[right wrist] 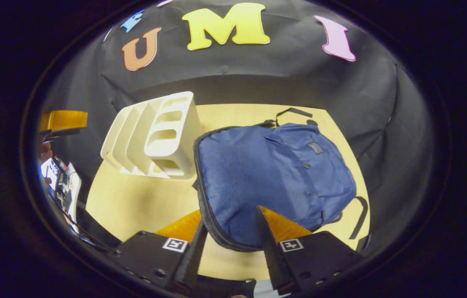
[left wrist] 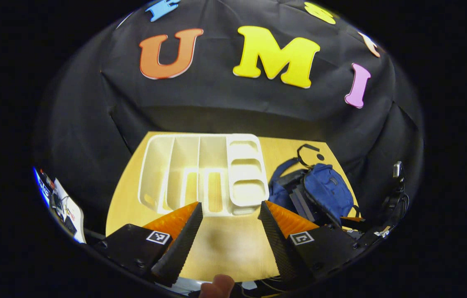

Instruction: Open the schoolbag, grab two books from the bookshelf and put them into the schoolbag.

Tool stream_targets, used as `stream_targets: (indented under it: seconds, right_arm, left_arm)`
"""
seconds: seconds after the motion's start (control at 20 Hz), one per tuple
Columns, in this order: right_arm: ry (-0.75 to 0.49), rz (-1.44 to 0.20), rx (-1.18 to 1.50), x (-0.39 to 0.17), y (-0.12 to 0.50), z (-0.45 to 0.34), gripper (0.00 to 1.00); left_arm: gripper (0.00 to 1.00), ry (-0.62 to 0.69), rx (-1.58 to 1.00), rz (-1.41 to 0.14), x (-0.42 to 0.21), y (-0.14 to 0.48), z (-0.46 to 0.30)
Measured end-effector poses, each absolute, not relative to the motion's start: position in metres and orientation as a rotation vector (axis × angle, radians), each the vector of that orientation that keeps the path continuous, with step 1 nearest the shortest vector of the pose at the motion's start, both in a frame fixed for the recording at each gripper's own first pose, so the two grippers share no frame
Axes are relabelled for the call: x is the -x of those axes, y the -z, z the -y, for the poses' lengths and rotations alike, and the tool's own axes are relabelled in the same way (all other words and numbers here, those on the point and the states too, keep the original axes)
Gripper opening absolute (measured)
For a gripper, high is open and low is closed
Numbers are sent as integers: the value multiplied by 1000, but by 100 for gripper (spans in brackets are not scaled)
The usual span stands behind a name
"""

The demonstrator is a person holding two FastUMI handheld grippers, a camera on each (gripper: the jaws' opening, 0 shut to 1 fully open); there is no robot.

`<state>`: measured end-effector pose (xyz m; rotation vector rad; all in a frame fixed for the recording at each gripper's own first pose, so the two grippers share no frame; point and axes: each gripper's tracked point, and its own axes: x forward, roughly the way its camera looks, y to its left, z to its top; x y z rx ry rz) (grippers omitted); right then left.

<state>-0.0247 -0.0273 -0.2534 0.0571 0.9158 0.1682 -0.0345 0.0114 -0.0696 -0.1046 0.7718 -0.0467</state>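
The blue schoolbag (left wrist: 328,188) stands on the wooden table (left wrist: 225,248), right of the white bookshelf (left wrist: 204,174), whose slots hold no books. Its zip is undone, and dark flat edges show in the gap at its left side. My left gripper (left wrist: 230,205) is open over the table in front of the shelf, holding nothing. In the right gripper view the bag's blue flap (right wrist: 258,174) spreads wide, its zip edge (right wrist: 212,223) hanging down between the fingers of my right gripper (right wrist: 231,215). The fingers stand wide apart, open. The left gripper (right wrist: 63,120) shows orange at far left.
The shelf (right wrist: 154,136) sits at the table's back left, close beside the bag. Loose papers and small items (left wrist: 61,203) lie off the table's left edge. Black straps (right wrist: 291,112) trail behind the bag. A fingertip (left wrist: 216,285) shows at the bottom.
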Motion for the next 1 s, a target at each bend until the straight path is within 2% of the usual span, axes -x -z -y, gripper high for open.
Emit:
stream_targets:
  seconds: [0.05,0.1,0.2,0.35,0.5,0.55,0.6,0.75,1.0]
  right_arm:
    - [-175,-914,-63,25,253,23,71]
    - [-179,-916,-68,26,254,19,82]
    - [-182,-912,-96,26,254,12,89]
    - [-197,-907,-135,25,249,0,92]
    - [-207,-830,-131,15,222,-9,98]
    - [-205,-785,-123,8,206,-11,98]
    - [-201,-726,-96,0,187,-11,97]
    - [-145,-464,-9,-27,102,-6,97]
    - [-91,-65,-35,-38,-47,-3,96]
  left_arm:
    - [89,35,93,-733,30,62,-17]
    - [89,26,89,-697,27,54,-23]
    - [89,13,95,-638,21,41,-30]
    - [89,-9,93,-555,14,21,-45]
    - [90,-30,47,-450,7,-4,-60]
    - [99,-27,35,-430,5,-11,-61]
    - [100,-30,34,-408,4,-20,-64]
    - [100,-44,56,-320,-3,-52,-71]
    - [100,-80,47,-145,-9,-122,-88]
